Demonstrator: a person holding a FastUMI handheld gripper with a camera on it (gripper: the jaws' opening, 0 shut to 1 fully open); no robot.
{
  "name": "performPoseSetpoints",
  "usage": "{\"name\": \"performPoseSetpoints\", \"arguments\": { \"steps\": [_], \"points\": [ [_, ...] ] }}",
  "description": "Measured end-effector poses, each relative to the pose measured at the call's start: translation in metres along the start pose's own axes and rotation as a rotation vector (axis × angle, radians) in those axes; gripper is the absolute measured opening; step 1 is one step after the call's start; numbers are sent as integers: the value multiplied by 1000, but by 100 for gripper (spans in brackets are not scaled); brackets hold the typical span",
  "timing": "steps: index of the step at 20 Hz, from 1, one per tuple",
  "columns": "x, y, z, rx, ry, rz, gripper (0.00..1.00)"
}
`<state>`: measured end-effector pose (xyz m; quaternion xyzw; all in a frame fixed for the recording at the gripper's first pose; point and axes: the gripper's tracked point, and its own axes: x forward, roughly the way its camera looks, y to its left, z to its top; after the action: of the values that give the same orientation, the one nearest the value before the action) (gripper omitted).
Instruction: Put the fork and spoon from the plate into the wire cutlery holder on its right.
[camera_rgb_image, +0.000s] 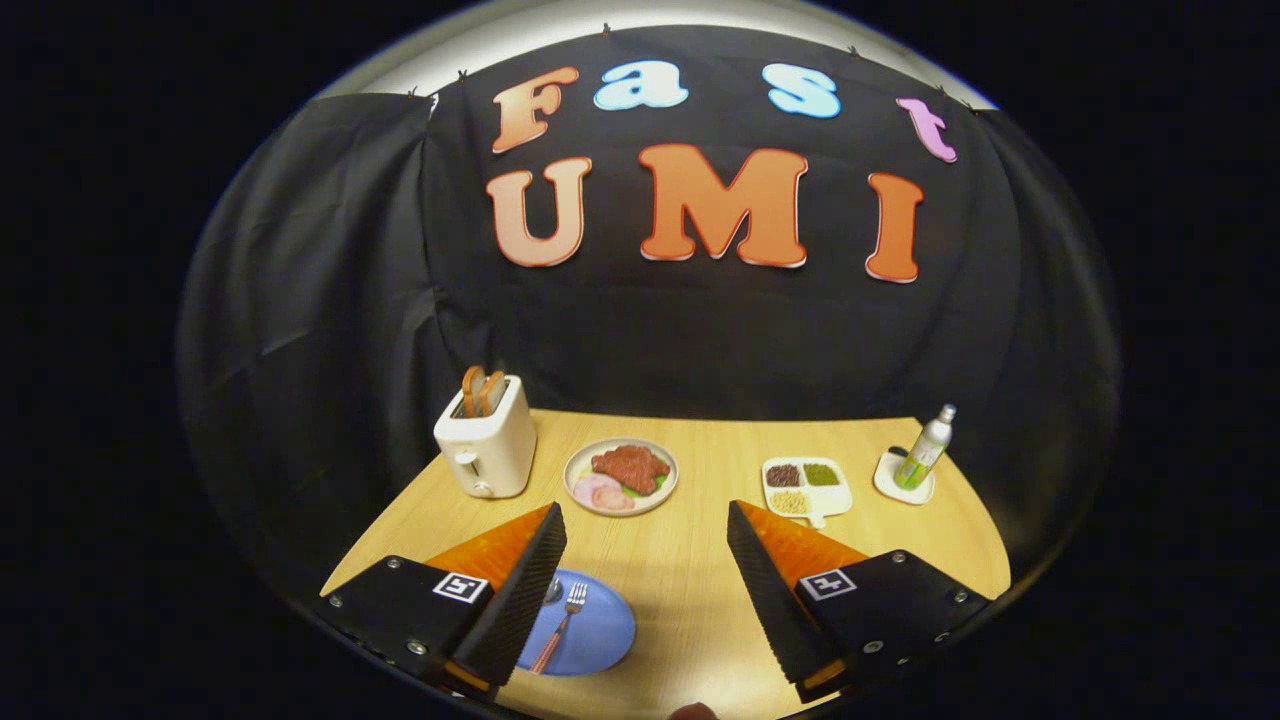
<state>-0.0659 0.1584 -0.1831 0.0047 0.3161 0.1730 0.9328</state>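
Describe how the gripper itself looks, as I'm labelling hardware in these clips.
The gripper has two wedge-shaped jaws with black ribbed inner pads and orange outer faces. Each sits on a black block held by small silver screws and carrying a square black-and-white marker. No cables or sleeves are in view.

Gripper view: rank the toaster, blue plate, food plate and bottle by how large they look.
1. Blue plate, nearest, partly hidden by one jaw of the open gripper
2. Food plate and toaster: alike, unranked
3. Bottle

the gripper (646, 520) hangs above the table, fingers spread wide, empty.
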Motion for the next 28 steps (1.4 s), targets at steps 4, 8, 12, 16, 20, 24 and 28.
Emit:
{"name": "performPoseSetpoints", "arguments": {
  "steps": [4, 8, 12, 16, 20, 24, 28],
  "points": [
    [27, 29, -73, 17, 228, 30, 94],
    [29, 55, -136, -5, 423, 63, 88],
    [30, 68, -176, -10, 534, 78, 83],
    [34, 77, -210, 4, 619, 65, 75],
    [38, 76, -227, -4, 632, 37, 56],
    [38, 84, -244, -3, 686, 50, 34],
    [45, 81, -248, 0, 679, 32, 21]
  ]
}}
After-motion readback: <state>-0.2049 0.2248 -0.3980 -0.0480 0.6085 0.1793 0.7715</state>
